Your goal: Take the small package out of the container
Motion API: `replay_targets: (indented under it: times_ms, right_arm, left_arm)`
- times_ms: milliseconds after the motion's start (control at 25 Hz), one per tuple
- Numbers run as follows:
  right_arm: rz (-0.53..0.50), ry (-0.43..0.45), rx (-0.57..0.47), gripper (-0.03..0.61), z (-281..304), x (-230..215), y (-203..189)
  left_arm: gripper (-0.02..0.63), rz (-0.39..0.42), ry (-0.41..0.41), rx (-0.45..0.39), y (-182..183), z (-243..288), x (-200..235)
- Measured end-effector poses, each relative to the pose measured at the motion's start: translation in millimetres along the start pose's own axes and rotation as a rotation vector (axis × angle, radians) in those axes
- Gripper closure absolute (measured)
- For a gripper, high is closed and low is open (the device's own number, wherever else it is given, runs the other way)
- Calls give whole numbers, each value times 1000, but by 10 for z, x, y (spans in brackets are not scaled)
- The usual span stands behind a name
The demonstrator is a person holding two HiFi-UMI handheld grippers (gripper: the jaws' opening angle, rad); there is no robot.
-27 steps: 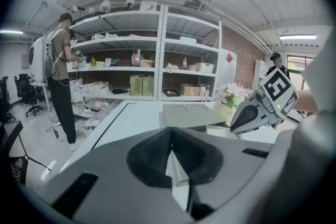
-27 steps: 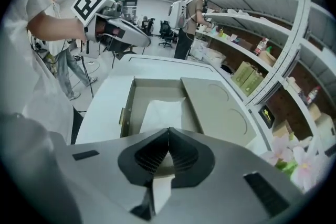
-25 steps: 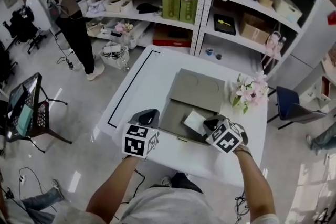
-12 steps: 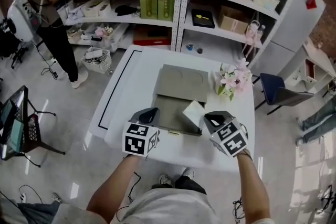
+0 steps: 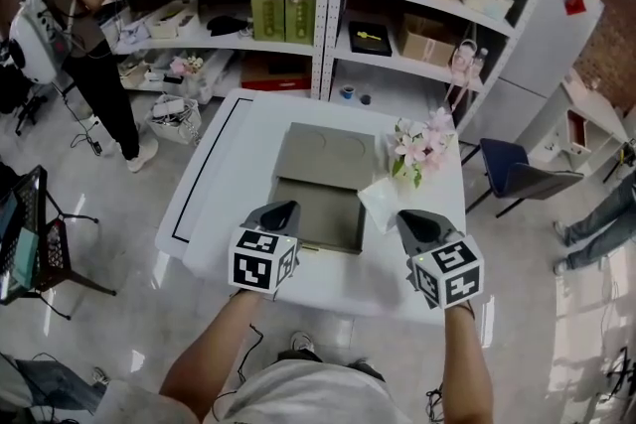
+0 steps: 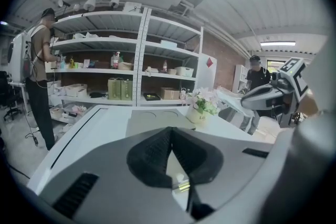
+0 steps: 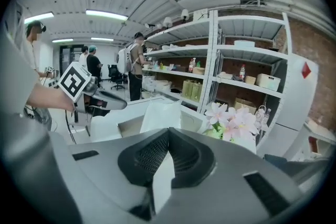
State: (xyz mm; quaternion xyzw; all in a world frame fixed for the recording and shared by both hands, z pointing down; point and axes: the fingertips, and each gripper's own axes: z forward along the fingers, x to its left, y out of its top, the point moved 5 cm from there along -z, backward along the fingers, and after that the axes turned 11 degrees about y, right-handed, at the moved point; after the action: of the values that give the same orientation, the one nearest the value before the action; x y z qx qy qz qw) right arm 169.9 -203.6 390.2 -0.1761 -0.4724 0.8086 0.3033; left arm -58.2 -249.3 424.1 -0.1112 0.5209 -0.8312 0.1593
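From overhead, the white table (image 5: 238, 144) carries the grey container (image 5: 316, 209), open, its lid laid flat toward 12 o'clock. The right gripper (image 5: 405, 216) hangs at about 3 o'clock of the container and pinches the small package (image 5: 379, 201), a white packet that is clear of the container and sits just past its right edge, with the pink flowers (image 5: 417, 146) near it at 1 o'clock. The left gripper (image 5: 285, 211) points at the container's near rim, at about 7 o'clock. A person (image 5: 70, 5) stands by the shelves (image 5: 328, 5) at 10 o'clock.

In the left gripper view, the left gripper (image 6: 170, 131) has its jaws pressed together at the tips with nothing caught between them. The container (image 6: 152, 120) lies straight ahead at 12 o'clock and the flowers (image 6: 202, 107) at 1 o'clock.

In the right gripper view, the right gripper (image 7: 168, 134) is clamped tight on the small package (image 7: 164, 113), whose white sheet rises past the tips toward 12 o'clock. The container (image 7: 131, 126) lies at 10 o'clock, and the flowers (image 7: 231, 120) stand at 2 o'clock.
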Motion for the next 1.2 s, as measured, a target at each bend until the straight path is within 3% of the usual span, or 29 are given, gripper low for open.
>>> replay_targets:
  times_ms: [240, 640, 1200]
  right_arm:
    - [78, -41, -130, 572, -450, -102, -66]
    - [154, -82, -255, 572, -930, -226, -221]
    - [145, -65, -291, 572, -1096, -305, -282]
  left_arm:
    - [611, 3, 20, -23, 66, -121, -295]
    - [611, -9, 80, -72, 67, -367, -681]
    - [612, -13, 137, -67, 41, -521, -806]
